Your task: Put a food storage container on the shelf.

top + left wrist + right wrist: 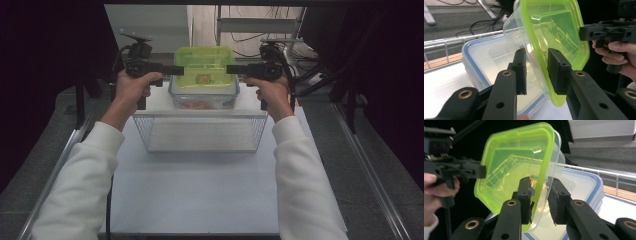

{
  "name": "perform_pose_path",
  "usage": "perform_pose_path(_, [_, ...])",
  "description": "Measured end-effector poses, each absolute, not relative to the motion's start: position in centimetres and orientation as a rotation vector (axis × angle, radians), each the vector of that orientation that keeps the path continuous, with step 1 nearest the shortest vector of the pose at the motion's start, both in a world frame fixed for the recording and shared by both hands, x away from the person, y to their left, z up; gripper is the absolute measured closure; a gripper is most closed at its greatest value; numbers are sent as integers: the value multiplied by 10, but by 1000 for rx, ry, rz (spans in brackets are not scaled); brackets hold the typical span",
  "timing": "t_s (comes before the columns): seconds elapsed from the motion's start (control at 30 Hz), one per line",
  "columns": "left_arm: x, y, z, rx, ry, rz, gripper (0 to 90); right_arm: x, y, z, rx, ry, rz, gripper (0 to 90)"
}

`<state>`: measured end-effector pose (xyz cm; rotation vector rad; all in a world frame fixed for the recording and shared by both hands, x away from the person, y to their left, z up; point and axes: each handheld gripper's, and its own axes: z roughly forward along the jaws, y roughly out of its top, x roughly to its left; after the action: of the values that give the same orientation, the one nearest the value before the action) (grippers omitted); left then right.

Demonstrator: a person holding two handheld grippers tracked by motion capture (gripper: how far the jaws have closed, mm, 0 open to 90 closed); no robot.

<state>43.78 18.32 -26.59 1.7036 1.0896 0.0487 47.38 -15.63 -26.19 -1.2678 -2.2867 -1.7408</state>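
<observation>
A clear box with a lime-green lid (205, 67) sits on top of a larger clear box with a blue-rimmed lid (202, 97) at the far middle of the table. My left gripper (181, 70) reaches in from the left and my right gripper (229, 69) from the right, both level. In the left gripper view the green-lidded box's rim (554, 30) runs between my left gripper's jaws (536, 72), which look slightly apart from it. In the right gripper view the rim (514, 157) likewise passes between my right gripper's jaws (539, 200) with small gaps. Both grippers are open.
A wire basket (200, 132) stands just in front of the stacked boxes on the white tabletop (200, 195). The blue-rimmed box (479, 57) holds something orange-red. Metal rails run along both table sides, with dark curtains and cables beyond.
</observation>
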Motion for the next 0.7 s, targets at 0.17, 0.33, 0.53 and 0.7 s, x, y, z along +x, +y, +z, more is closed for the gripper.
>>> perform_pose_path(0.17, [441,184,-268,1692,1096,41,648,477,-157,-265,-1297,-2277,-1721,676])
perform_pose_path(0.33, [445,180,-271,1693,1122,45,497,477,-156,-268,-1293,-2256,-1710,602])
perform_pose_path(0.53, [448,176,-272,1674,1145,74,389,472,-150,-266,-1313,-2272,-1697,475])
perform_pose_path(0.7, [446,178,-269,1654,1150,91,314,471,-152,-264,-1319,-2262,-1697,386])
